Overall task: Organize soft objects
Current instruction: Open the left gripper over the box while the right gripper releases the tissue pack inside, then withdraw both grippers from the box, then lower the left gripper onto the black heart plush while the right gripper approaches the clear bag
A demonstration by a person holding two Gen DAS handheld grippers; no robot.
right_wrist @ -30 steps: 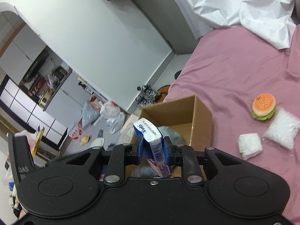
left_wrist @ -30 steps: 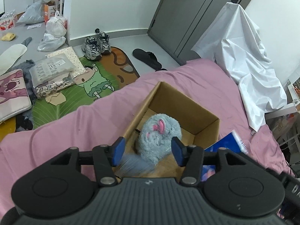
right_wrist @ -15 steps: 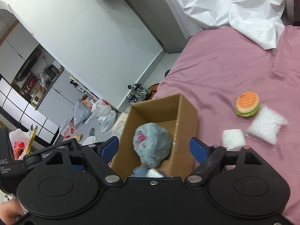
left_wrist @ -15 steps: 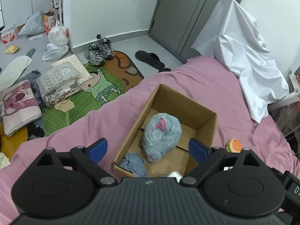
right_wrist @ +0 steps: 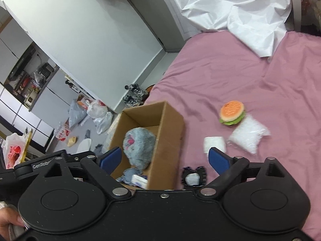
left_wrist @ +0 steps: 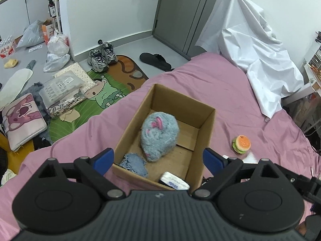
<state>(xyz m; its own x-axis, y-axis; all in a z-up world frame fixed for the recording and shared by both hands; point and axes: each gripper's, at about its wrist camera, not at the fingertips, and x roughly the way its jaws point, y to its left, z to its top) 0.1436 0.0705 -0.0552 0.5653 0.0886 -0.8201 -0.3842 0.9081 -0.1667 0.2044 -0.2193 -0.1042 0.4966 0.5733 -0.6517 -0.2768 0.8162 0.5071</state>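
Note:
An open cardboard box [left_wrist: 206, 124] [right_wrist: 170, 126] sits on the pink bed. Inside lie a grey plush mouse [left_wrist: 158, 134] [right_wrist: 139, 146], a blue knitted cloth [left_wrist: 133, 163] and a blue-and-white tissue pack [left_wrist: 173, 182] [right_wrist: 139, 179]. A burger toy [left_wrist: 240, 143] [right_wrist: 231, 113], a clear bag of white filling [right_wrist: 247, 135], a white wad [right_wrist: 213, 143] and a small black-trimmed item [right_wrist: 193, 175] lie on the bed right of the box. My left gripper [left_wrist: 158, 160] is open and empty above the box's near end. My right gripper [right_wrist: 164, 158] is open and empty above the box's right wall.
A white sheet [left_wrist: 248, 40] covers furniture at the bed's far right. On the floor to the left are a cartoon rug [left_wrist: 104, 96], sneakers [left_wrist: 102, 57], a black slipper [left_wrist: 155, 60], packages [left_wrist: 64, 88], a cushion [left_wrist: 22, 120] and plastic bags [left_wrist: 57, 52].
Both grippers opened and pulled back above the box. The left let go of the plush mouse; the right let go of the tissue pack, which now lies in the box.

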